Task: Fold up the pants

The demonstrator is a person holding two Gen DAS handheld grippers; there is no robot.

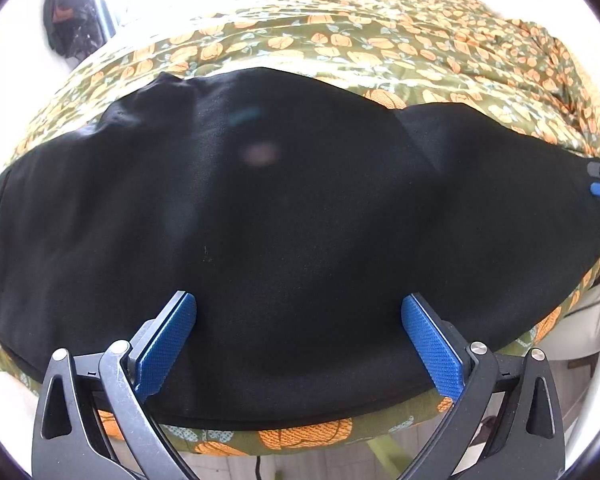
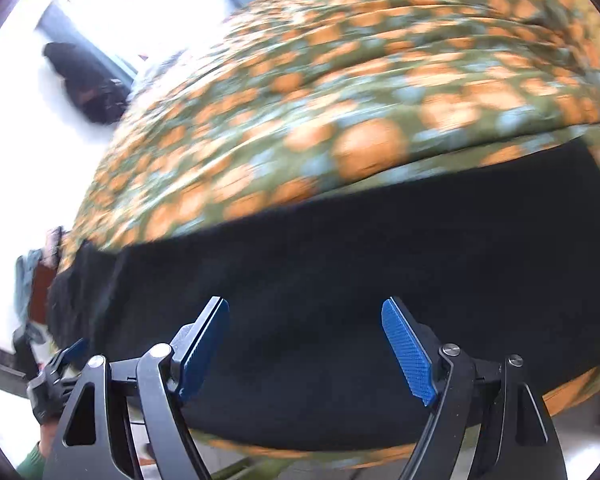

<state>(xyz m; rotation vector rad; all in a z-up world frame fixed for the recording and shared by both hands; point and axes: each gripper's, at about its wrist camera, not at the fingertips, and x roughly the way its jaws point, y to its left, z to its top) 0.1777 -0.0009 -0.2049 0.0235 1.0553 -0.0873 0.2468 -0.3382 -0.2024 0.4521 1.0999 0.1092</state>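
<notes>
The left gripper (image 1: pixel 299 304) hangs with its blue fingers (image 1: pixel 168 344) spread as wide as they go, nothing between them, aimed steeply down at the near middle of the black pants (image 1: pixel 284 216); the cloth lies below the pads, and I cannot tell whether the tips touch it. In its own view, smeared by motion, the right gripper (image 2: pixel 305 312) has its fingers (image 2: pixel 408 352) parted a little less, also empty, over the same dark cloth. The pants lie flat across the near part of the bed, stretched from nine o'clock to three o'clock in the left view, probably laid out so that a long edge faces the person and can be lifted across. Their near hem runs just inside the bed's front border, so there is little slack at six o'clock before the drop to the floor. Towards twelve o'clock the pumpkin-print bedspread (image 1: pixel 340 40) is bare and rumpled, leaving ample room to carry a fold away from the person. At three o'clock in the left view the other gripper's blue tip shows at the pants' end; at eight o'clock in the right view the left tool and a green sleeve (image 2: pixel 32 462) appear.
</notes>
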